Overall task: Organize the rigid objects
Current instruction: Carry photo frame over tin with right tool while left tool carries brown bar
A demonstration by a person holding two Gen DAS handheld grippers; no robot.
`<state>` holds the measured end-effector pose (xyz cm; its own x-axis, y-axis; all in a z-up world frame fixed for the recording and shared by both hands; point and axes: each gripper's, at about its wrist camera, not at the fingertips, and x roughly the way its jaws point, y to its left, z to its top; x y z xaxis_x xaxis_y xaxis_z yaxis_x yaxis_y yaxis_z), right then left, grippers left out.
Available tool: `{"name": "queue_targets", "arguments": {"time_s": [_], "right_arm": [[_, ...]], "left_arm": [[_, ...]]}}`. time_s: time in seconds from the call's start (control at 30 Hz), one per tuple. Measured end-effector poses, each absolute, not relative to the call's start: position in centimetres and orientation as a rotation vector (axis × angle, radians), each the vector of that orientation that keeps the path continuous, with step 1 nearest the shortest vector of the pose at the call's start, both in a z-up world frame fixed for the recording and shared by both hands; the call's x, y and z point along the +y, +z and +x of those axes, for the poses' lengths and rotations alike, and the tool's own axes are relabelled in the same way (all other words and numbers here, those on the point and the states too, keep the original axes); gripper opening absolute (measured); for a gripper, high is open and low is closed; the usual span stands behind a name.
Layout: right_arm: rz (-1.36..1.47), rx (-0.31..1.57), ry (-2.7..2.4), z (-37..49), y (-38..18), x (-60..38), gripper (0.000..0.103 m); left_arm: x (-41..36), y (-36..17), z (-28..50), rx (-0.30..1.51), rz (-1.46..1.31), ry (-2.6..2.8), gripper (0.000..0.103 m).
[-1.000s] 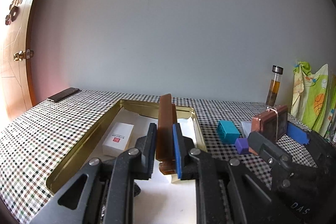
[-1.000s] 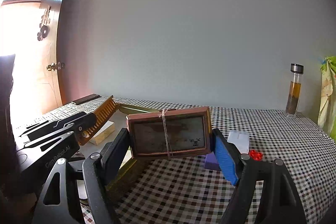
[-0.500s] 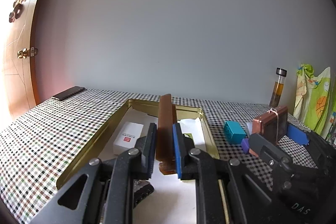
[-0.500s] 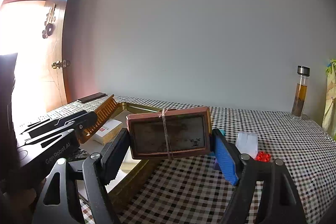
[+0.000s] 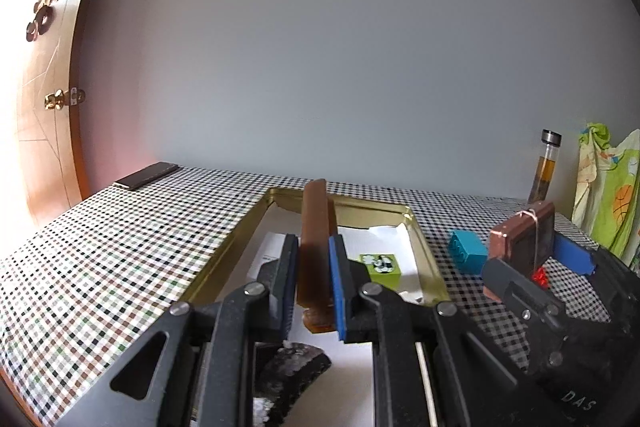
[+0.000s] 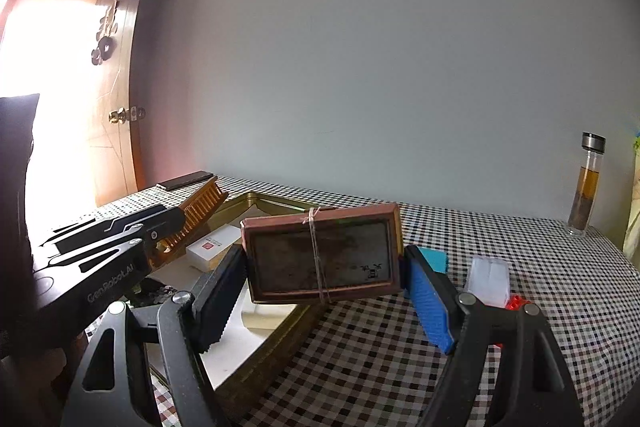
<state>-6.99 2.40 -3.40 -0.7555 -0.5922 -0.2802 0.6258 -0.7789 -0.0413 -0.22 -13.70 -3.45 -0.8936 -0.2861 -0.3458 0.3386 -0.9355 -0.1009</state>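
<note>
Bare checkered tablecloth left of gold tray, teal block crowding right

The left gripper bears the white lettering "GenRobot.AI" along its black body. The right gripper shows the letters "DAS" on its housing, while print on the small boxes is too small to read.

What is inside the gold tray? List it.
Gold tray holds white paper lining, a green box, a white box and a dark object. The grippers hide the rest.
</note>
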Motion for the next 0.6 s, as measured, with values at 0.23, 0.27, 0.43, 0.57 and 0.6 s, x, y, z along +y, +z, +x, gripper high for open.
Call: {"name": "queue_targets", "arguments": {"time_s": [0.23, 0.27, 0.43, 0.57, 0.6], "right_arm": [[0.363, 0.176, -2.411, -7.8, -3.4, 1.3, 0.079], [0.377, 0.161, -2.399, -8.1, -3.3, 1.2, 0.079], [0.425, 0.128, -2.355, -9.5, -2.5, 0.4, 0.079], [0.466, 0.146, -2.337, -10.9, -2.2, -0.8, 0.079], [0.482, 0.150, -2.328, -11.3, -2.2, -1.1, 0.079]], "left_arm": [[-14.8, -3.2, -1.0, 0.215, 0.551, -2.744, 0.014], [-15.0, -3.2, -1.4, 0.213, 0.587, -2.740, 0.014], [-16.1, -3.3, -2.7, 0.237, 0.687, -2.725, 0.014], [-16.5, -3.7, -3.7, 0.225, 0.772, -2.702, 0.014], [-16.7, -3.8, -3.9, 0.224, 0.788, -2.702, 0.014]]}}
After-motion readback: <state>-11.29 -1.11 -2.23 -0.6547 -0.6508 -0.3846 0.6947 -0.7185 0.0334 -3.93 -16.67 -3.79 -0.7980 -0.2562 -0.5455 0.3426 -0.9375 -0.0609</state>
